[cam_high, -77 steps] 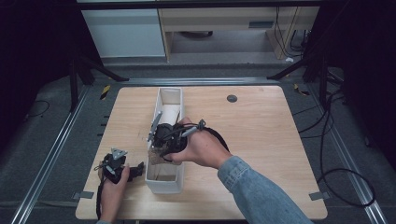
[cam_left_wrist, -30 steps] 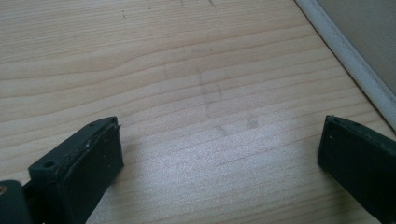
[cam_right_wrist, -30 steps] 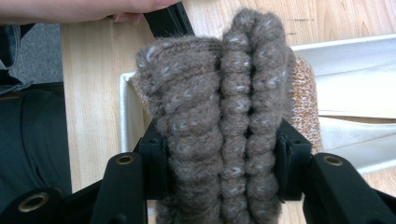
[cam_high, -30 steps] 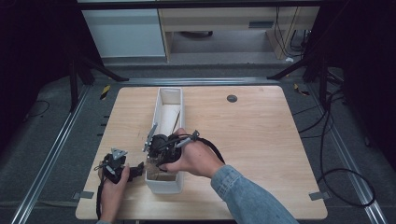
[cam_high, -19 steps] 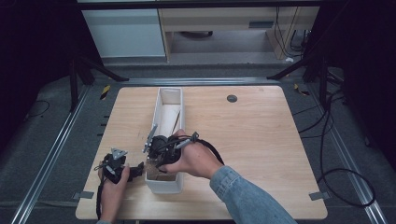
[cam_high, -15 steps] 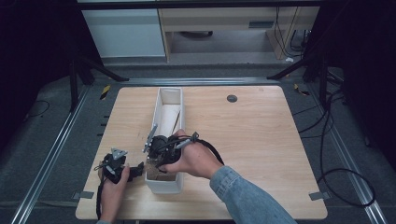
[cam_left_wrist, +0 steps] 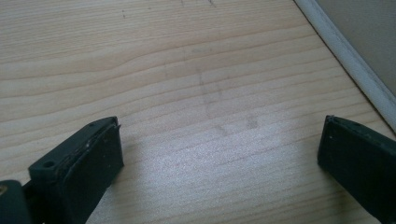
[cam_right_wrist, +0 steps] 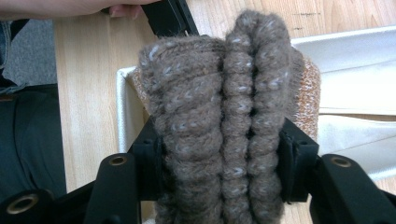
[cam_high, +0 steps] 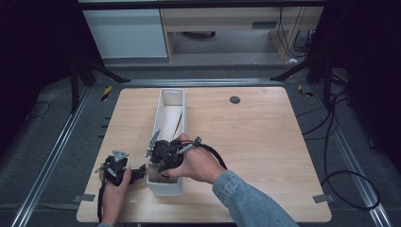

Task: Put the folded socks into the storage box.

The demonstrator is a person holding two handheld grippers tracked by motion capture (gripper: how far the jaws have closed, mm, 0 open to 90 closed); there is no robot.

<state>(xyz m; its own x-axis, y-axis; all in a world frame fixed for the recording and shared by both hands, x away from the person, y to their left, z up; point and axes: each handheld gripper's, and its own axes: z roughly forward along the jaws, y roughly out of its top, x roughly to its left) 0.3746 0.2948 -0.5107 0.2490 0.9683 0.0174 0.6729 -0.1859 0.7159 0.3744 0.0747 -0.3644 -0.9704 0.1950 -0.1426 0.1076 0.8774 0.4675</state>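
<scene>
Brown knitted cloth (cam_right_wrist: 219, 126), folded into thick ribbed layers, is pinched between the two jaws of the right gripper (cam_right_wrist: 219, 168), which press on it from both sides. In the high view, the right gripper (cam_high: 163, 158) is held over the near end of a long white box (cam_high: 183, 109) on the wooden table (cam_high: 265, 142), and a little brown cloth (cam_high: 155, 176) is seen inside that end. The left gripper (cam_high: 135, 172) is held low just beside the box's left wall. Its jaws are spread wide over bare table wood (cam_left_wrist: 187, 93), with nothing between them.
</scene>
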